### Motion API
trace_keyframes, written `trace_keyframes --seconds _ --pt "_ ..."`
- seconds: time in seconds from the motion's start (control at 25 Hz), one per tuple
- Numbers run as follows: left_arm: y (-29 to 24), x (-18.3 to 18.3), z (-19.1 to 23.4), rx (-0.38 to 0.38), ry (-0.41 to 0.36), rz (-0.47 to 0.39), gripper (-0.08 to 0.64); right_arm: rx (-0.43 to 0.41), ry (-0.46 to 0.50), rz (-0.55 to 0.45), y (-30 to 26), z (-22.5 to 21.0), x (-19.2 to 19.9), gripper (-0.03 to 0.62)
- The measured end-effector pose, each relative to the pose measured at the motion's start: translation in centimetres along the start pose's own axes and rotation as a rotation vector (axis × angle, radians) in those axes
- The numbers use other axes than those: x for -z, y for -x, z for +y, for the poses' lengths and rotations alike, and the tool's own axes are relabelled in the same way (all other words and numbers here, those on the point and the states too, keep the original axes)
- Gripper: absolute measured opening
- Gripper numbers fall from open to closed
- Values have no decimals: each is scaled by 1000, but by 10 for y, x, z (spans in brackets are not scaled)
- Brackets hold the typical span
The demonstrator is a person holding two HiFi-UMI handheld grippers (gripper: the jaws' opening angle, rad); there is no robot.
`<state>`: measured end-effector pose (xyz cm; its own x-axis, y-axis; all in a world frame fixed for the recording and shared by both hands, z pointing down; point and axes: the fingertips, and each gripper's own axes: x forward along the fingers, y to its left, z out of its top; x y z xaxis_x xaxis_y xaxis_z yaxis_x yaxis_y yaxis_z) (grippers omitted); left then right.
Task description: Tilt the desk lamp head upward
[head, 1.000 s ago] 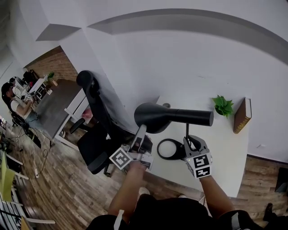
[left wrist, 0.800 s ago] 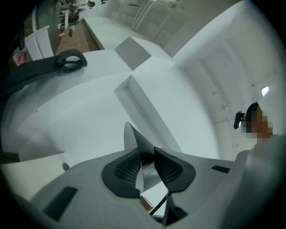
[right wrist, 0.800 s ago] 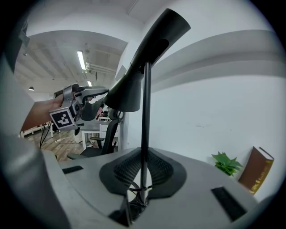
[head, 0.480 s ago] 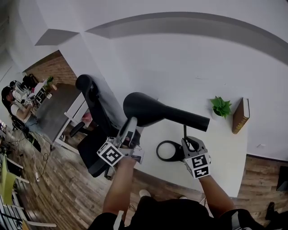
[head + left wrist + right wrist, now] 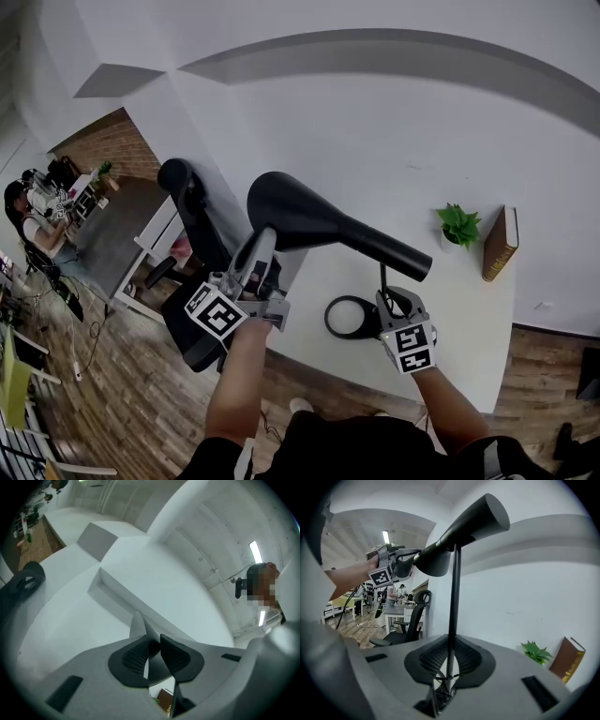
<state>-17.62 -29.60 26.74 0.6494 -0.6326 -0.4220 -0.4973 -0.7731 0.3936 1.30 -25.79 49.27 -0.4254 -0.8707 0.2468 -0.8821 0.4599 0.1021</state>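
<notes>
Above the worktop [image 5: 469, 300], the lamp head [image 5: 300, 214] sits higher than a second ago, its rim seemingly pinched by the left gripper [image 5: 266, 238], jaws just tightened, while the right gripper [image 5: 395, 297] clamps the stem [image 5: 453, 602], so the tilt looks nearly done.

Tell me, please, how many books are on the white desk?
1: a brown book at the desk's far right end, beside the small plant. The lamp may hide more.

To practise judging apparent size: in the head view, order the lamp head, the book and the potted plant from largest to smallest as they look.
1. lamp head, clearly the largest, though it also sits nearest the camera.
2 and 3. book and potted plant: they look alike in size, so they are left unranked.
</notes>
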Motion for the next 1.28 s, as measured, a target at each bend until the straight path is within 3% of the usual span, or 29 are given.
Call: trace_keyframes --seconds 0.52,0.68,0.84,0.92,0.96,1.0,1.12,1.28 --pt "-28 -28 -44 46 -330 85 77 31 13 11 1 -1 2 32" --pt "-26 -29 -44 37 -348 86 81 33 14 9 1 0 1 32" --pt "-25 -29 -42 28 -337 31 97 32 44 0 1 1 2 35" --pt "-26 -30 -40 25 -319 1 97 28 54 -10 1 1 1 46" --pt "-25 -30 -39 17 -321 -7 103 23 43 -21 3 2 -1 81" --pt "-24 -30 -38 5 -326 -12 130 18 26 -38 6 3 -5 134" --pt "-13 -29 -33 -58 -348 -32 225 25 -5 -88 20 1 -17 167" --pt "11 -20 -31 -144 -378 -50 253 8 -22 -98 37 2 -22 186"
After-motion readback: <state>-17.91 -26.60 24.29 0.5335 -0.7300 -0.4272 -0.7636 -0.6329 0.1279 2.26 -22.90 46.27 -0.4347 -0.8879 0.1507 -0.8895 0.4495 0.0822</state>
